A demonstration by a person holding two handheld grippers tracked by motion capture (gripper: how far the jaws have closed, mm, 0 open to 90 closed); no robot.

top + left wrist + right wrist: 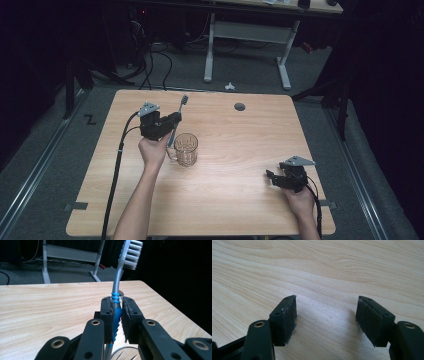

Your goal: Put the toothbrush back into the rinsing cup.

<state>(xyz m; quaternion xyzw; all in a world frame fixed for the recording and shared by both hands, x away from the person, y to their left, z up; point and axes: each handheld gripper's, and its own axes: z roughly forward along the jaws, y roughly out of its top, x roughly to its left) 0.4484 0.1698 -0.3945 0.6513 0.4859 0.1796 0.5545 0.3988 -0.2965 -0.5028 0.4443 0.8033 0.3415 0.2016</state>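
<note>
A grey and blue toothbrush (178, 117) (119, 280) stands nearly upright with its white bristle head at the top. My left gripper (172, 121) (117, 315) is shut on its blue ribbed handle, at the table's left middle. Just right of and below that gripper a clear glass mug (186, 149) sits on the wooden table (240, 150); its rim (125, 351) peeks in under the jaws. My right gripper (270, 177) (327, 320) rests low near the front right of the table, open, with only bare wood between its pads.
A small dark round cap (240, 106) is set in the tabletop near the far edge. Behind the table stands a white-legged desk frame (245, 45) on grey carpet. Cables (117, 165) trail from both grippers toward the front edge.
</note>
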